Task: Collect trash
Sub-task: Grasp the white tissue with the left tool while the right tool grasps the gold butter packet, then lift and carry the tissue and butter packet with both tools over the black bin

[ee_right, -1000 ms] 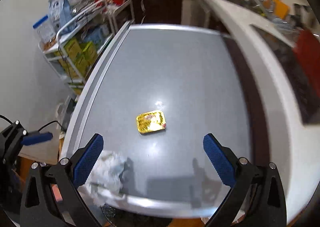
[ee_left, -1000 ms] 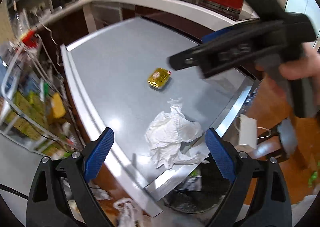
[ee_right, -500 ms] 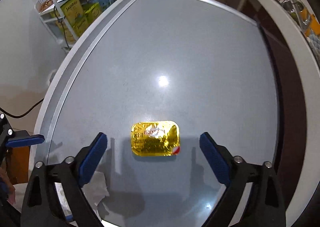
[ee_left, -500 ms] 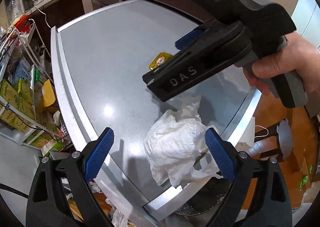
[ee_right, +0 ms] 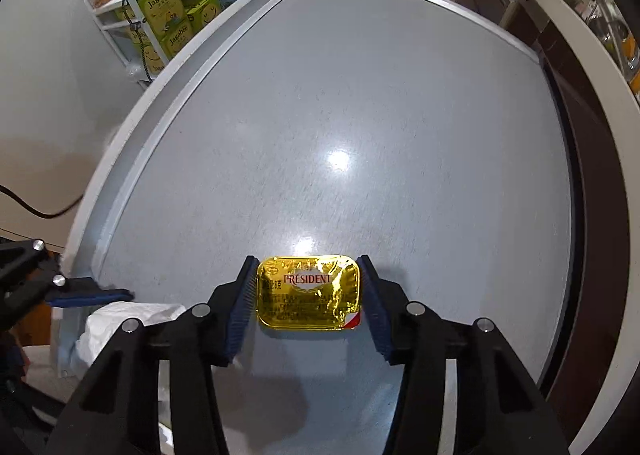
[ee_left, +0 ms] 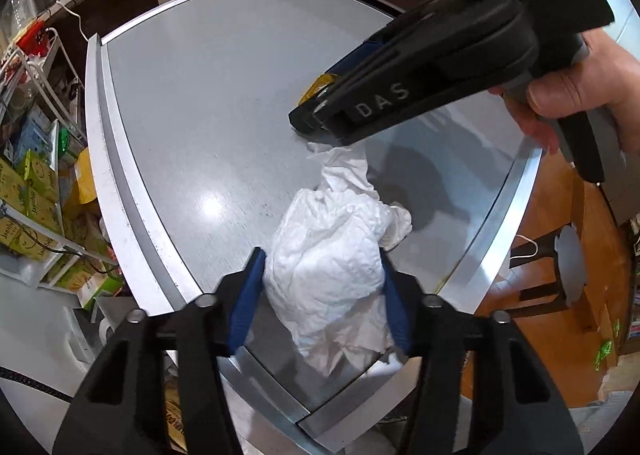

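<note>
At the near edge of the grey counter (ee_left: pixel 224 103), the crumpled white paper towel (ee_left: pixel 332 255) is clenched by the left tongs (ee_left: pixel 322 295) and the gold foil butter packet (ee_right: pixel 308 291) apparently squeezed by the right tongs (ee_right: pixel 307 303), so lifting and binning are called for next.

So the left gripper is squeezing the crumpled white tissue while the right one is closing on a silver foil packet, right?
Nearly. The foil packet between the right gripper's fingers is gold, not silver, as the right wrist view shows. The left gripper does squeeze the white tissue.
</note>
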